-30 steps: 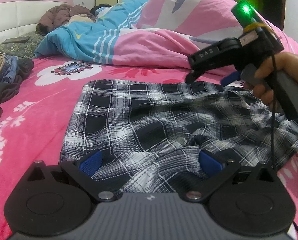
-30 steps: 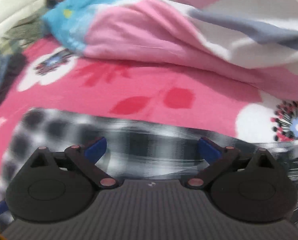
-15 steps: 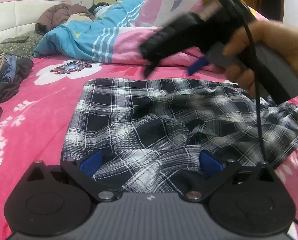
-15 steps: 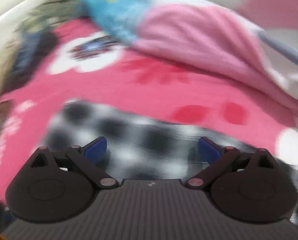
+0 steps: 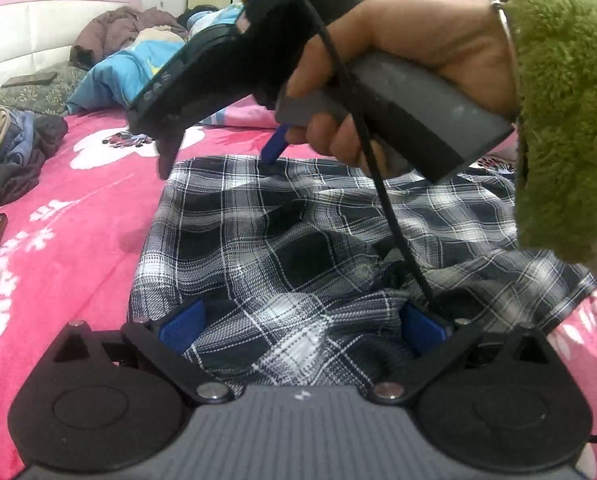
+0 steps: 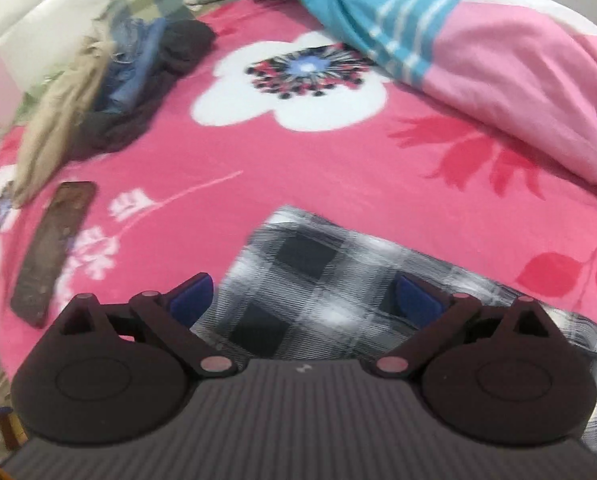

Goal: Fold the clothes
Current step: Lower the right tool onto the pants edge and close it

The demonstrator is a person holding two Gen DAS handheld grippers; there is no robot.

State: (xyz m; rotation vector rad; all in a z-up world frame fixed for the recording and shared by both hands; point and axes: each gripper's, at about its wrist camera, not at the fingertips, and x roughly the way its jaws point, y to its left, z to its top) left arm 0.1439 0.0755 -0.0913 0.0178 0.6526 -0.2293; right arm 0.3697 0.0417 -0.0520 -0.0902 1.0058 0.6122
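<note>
So we've got the plaid shirt (image 5: 322, 248) spread on the pink bed (image 5: 70, 216), left gripper (image 5: 298, 324) wide open over its 6 o'clock hem, right gripper (image 6: 304, 294) open and empty at the 11 o'clock corner, probably pinching there next.

Open pink floral bedspread (image 6: 298, 168) lies left of and beyond the plaid garment (image 5: 298, 248), with free passage along the garment's left edge. On the left margin sit a heap of loose clothes (image 6: 110, 80) and a flat dark phone (image 6: 52, 248), the phone near the garment's corner but apart from it. The far side is bounded by a bunched pink and blue quilt (image 6: 478, 48). Over the garment's far edge the right gripper (image 5: 214, 160), its hand (image 5: 398, 64) and a trailing black cable (image 5: 382, 200) cross the left gripper's (image 5: 302, 326) forward path.
</note>
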